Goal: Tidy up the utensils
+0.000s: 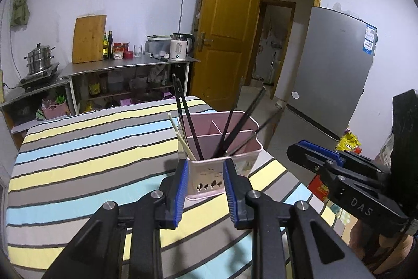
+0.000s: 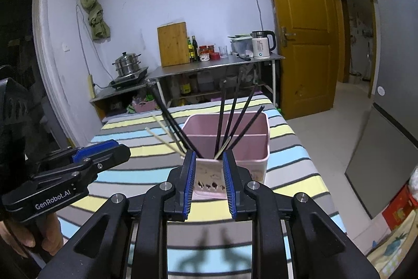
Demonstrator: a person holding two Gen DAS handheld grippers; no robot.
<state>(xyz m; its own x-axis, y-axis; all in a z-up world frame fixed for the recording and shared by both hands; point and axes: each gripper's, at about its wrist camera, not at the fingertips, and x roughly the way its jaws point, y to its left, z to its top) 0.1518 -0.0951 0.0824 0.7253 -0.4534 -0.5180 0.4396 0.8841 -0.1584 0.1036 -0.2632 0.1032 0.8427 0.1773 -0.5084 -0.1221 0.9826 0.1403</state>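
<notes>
Now the pink holder [image 1: 222,148] stands at the centre of each frame on the striped bench [image 1: 78,148], with the black chopsticks [image 1: 230,119] and pale chopsticks [image 1: 180,135] leaning in it. They look light, stiff and slippery; take them near the upper ends. Both the left claw [image 1: 206,190] and the right claw [image 2: 209,182] are spread and pinch nothing.

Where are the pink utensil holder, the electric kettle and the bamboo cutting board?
pink utensil holder [image 2: 257,148]: right wrist view, bare right side wall.
electric kettle [image 2: 260,46]: right wrist view, white body.
bamboo cutting board [image 1: 88,39]: left wrist view, middle of its face.
</notes>
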